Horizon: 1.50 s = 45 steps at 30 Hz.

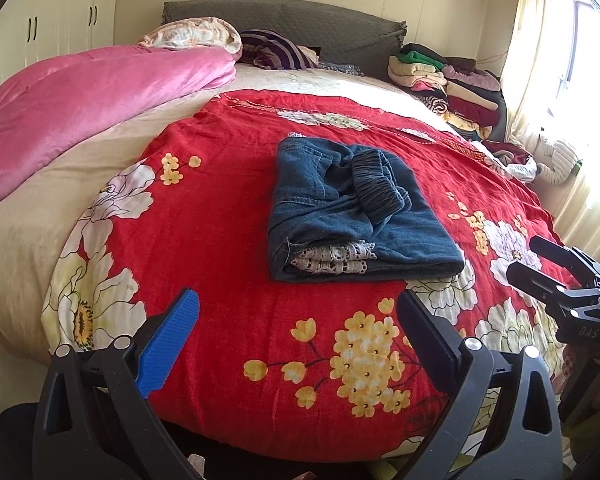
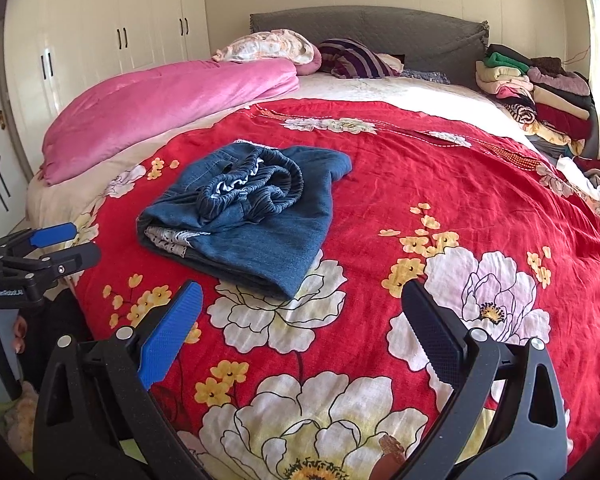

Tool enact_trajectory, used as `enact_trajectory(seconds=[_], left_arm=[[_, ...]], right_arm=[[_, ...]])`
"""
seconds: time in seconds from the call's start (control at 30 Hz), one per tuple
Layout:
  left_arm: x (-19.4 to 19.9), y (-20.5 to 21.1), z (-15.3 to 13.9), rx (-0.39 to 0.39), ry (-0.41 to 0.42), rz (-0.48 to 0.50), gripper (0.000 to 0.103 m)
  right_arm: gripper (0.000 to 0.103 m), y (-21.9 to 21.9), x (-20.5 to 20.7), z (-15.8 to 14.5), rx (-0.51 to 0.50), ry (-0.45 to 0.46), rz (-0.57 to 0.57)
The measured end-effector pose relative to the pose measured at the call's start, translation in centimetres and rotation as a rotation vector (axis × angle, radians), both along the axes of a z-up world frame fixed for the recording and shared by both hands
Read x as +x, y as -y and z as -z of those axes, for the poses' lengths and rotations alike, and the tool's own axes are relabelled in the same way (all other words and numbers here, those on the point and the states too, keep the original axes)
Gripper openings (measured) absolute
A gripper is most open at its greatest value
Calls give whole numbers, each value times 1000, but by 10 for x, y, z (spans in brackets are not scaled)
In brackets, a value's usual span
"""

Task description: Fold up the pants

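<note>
Blue denim pants lie folded into a compact bundle on the red floral blanket, elastic waistband on top and grey lace trim showing at the near edge. They also show in the right wrist view. My left gripper is open and empty, hovering near the bed's front edge, short of the pants. My right gripper is open and empty, to the right of and short of the pants. The right gripper also shows in the left wrist view, and the left gripper in the right wrist view.
A pink quilt lies along the left of the bed. Pillows sit at the grey headboard. A stack of folded clothes stands at the far right corner. White wardrobe at left, curtained window at right.
</note>
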State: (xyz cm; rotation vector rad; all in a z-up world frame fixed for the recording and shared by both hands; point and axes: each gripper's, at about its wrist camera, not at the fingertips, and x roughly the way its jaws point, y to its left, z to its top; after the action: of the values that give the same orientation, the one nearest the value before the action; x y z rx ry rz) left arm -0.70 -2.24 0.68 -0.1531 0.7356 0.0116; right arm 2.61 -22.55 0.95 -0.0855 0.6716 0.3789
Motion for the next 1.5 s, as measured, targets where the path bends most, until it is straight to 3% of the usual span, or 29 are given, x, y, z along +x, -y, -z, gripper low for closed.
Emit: enact_trajectory(seconds=[1.5], left_arm=[[-3,6,-4,31,-13,-22,99]], right_arm=[[94,3,-2,0,6,-1,0]])
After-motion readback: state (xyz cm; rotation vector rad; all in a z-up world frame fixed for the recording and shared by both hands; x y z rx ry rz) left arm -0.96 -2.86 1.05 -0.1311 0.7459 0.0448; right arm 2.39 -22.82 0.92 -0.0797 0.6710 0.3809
